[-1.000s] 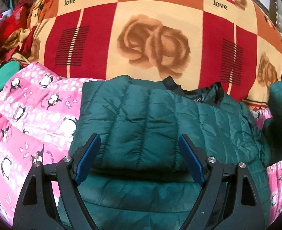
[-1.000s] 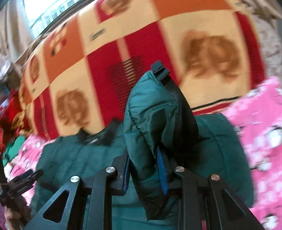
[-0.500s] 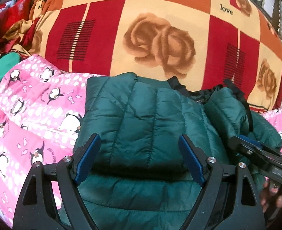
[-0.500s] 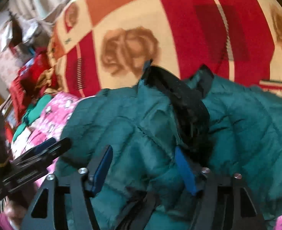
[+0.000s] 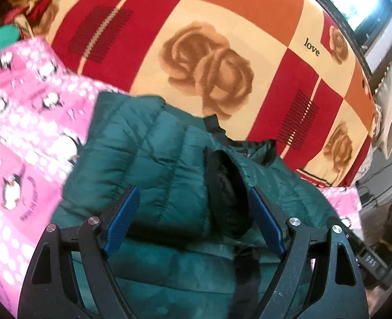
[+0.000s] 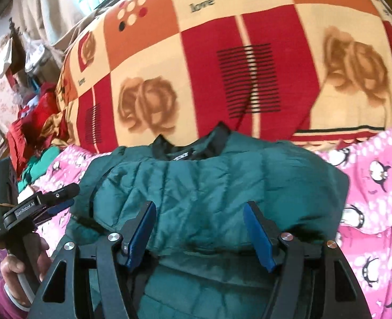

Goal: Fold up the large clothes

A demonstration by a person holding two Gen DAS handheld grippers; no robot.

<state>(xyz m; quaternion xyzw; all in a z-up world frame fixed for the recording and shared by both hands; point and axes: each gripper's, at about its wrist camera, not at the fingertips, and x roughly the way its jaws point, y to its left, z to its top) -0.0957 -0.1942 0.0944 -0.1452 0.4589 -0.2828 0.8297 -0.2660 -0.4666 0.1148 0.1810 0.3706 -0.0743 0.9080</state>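
A dark green quilted puffer jacket (image 5: 153, 159) lies on a pink penguin-print blanket (image 5: 17, 138), its black collar (image 6: 217, 138) toward the far side. Both sleeves are folded in over the body; a black-lined cuff (image 5: 225, 199) rests on top. My left gripper (image 5: 193, 218) hovers open just above the folded sleeves, holding nothing. My right gripper (image 6: 199, 226) is open above the jacket (image 6: 209, 186) and empty. The left gripper also shows in the right wrist view (image 6: 62, 194), at the jacket's left edge.
A large red, orange and cream rose-print blanket (image 5: 209, 53) rises behind the jacket. A heap of red and green clothes (image 6: 36, 138) lies at the far left. The pink blanket (image 6: 376, 186) spreads on both sides of the jacket.
My right gripper carried the right sleeve over the jacket, opened and let it go. The sleeve now lies folded on the body. My left gripper stayed open and shifted slightly.
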